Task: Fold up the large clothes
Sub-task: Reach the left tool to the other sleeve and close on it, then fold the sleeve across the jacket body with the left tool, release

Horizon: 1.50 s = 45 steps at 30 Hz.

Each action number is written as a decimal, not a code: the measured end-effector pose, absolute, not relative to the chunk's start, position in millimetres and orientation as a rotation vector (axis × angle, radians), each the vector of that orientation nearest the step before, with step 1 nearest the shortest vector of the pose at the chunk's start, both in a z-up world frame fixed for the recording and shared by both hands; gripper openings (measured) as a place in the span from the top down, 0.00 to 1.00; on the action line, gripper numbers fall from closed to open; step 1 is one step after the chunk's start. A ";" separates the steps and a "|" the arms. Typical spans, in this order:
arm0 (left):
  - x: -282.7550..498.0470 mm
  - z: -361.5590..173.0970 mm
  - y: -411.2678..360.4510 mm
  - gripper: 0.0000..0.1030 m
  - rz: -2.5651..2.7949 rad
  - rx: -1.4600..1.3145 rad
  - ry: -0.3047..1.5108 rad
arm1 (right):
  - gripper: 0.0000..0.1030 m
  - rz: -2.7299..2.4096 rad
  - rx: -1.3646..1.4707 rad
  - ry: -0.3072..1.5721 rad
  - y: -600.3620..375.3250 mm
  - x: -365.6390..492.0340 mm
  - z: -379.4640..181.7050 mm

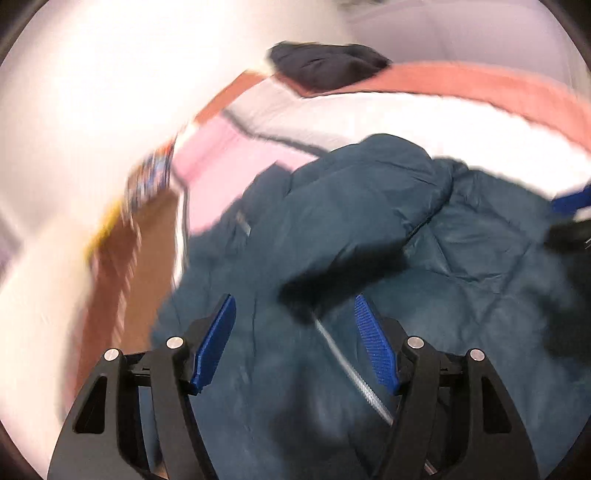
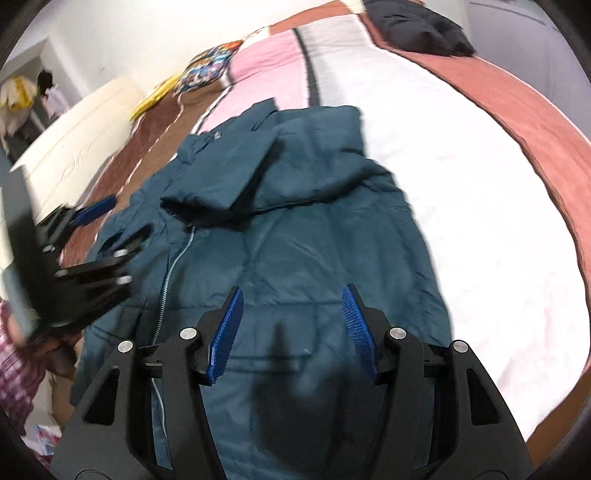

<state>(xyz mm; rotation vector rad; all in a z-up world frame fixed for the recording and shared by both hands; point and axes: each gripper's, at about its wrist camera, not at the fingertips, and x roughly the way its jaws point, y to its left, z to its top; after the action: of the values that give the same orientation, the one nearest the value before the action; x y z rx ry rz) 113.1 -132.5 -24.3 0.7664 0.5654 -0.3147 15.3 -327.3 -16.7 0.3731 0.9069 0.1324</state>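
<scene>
A large dark teal padded jacket (image 2: pixel 295 236) lies spread on the bed, zipper (image 2: pixel 170 273) running down its front, with a sleeve folded across the chest. It also fills the left wrist view (image 1: pixel 369 229). My left gripper (image 1: pixel 295 321) is open and empty above the jacket near the zipper (image 1: pixel 351 373); it also shows blurred at the left of the right wrist view (image 2: pixel 99 240). My right gripper (image 2: pixel 291 317) is open and empty above the jacket's lower body.
The bed cover (image 2: pixel 461 166) is white with pink, brown and terracotta bands. A black garment (image 2: pixel 417 26) lies at the far end. A colourful pillow (image 2: pixel 207 70) and a cream headboard (image 2: pixel 74 144) sit at the left.
</scene>
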 end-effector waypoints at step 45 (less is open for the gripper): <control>201.1 -30.8 94.7 0.60 0.139 -0.181 0.900 | 0.46 0.182 0.347 0.966 -295.7 28.5 -20.1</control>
<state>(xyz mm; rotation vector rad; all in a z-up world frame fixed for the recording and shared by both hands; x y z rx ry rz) 201.1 94.7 -30.8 -0.1807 0.8997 0.1394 28.5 -295.7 -20.1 0.3473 0.9659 0.1821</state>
